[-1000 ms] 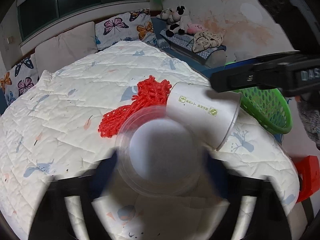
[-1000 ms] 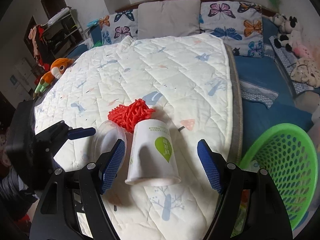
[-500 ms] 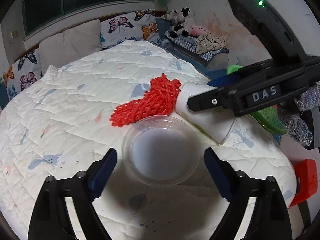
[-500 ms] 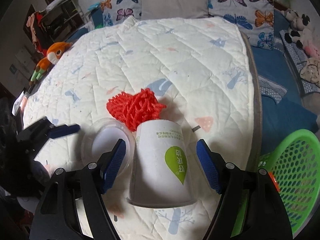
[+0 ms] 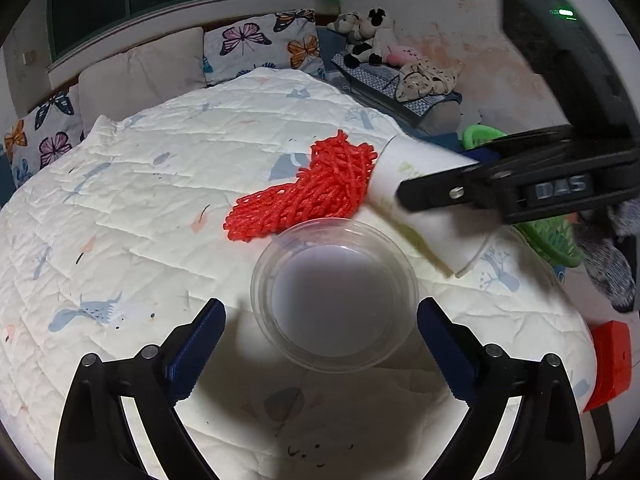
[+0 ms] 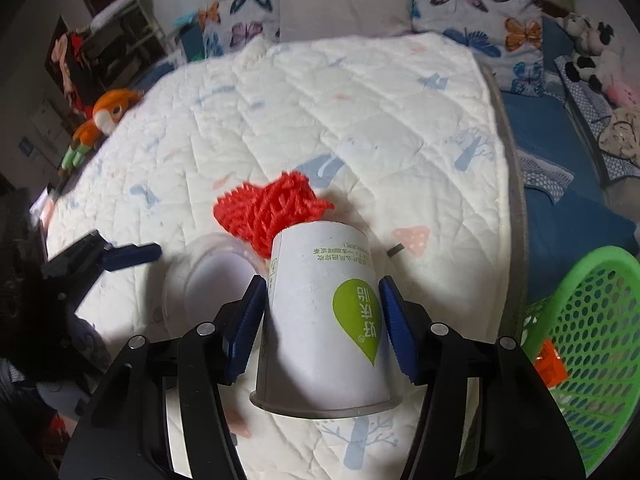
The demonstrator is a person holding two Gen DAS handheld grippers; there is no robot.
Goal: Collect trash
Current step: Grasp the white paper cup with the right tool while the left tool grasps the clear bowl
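Left gripper (image 5: 320,332) held low with blue-padded jaws spread wide apart, touching nothing, fingers (image 5: 196,344) pointing forward; right gripper (image 6: 322,316) level beside it, jaws drawn in with both blue pads (image 6: 244,324) pressed flat against opposite sides of a paper cup (image 6: 324,320).

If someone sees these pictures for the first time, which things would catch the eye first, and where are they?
The red net stands out most, lying on the white quilt behind the paper cup. The cup lies on its side between the pads of the right gripper, which press its sides. A clear bowl sits before the open left gripper, and a green basket stands beside the bed, right in the right wrist view.
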